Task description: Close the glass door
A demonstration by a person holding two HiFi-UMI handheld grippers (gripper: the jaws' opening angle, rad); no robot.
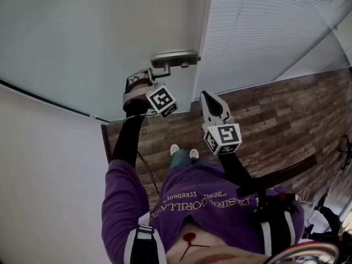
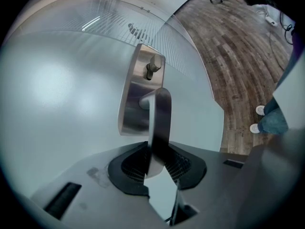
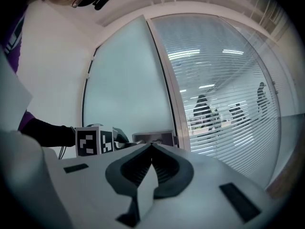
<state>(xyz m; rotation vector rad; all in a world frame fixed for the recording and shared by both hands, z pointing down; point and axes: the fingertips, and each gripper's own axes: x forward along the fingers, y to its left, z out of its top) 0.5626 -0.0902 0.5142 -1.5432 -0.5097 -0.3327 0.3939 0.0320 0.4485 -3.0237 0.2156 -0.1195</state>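
**Left gripper on the handle to move the door**

The glass door [image 1: 82,37] carried its handle [image 2: 159,123] beside the frame [image 1: 202,48]. Your left gripper [image 2: 156,162] was clamped on that handle's lever, likely to steer the door. Your right gripper [image 3: 152,148] hovered near the handle, jaws together and empty.

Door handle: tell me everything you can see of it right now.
The door handle is a brushed-metal lever on a rectangular metal backplate, which also carries a small knob. The plate is mounted on the frosted glass door. The left gripper is clamped on the lever's free end.
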